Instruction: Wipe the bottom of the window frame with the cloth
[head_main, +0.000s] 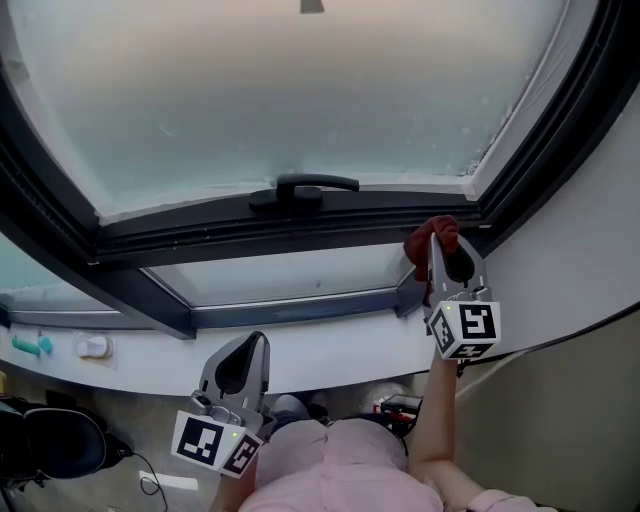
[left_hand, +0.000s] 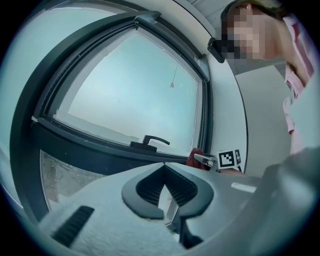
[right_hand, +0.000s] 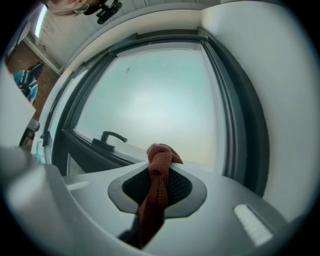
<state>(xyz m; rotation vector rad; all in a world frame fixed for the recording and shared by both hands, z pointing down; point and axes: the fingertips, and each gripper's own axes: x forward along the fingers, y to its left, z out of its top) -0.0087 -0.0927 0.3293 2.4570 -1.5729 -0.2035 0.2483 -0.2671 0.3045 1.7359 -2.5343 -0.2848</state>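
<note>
At the window frame's corner, the right gripper pinches a cloth.

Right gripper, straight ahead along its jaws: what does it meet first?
Probably the bottom of the window frame near its right corner, with the red cloth clamped in the right gripper touching first. Depth is unclear; the glass just above is possible instead.

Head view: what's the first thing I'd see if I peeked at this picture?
The big frosted window in its dark frame fills the top, with a black handle on its lower edge. Your eye then jumps to the red cloth pinched in the right gripper, up by the frame's lower right corner. The left gripper hangs lower, shut and empty.
</note>
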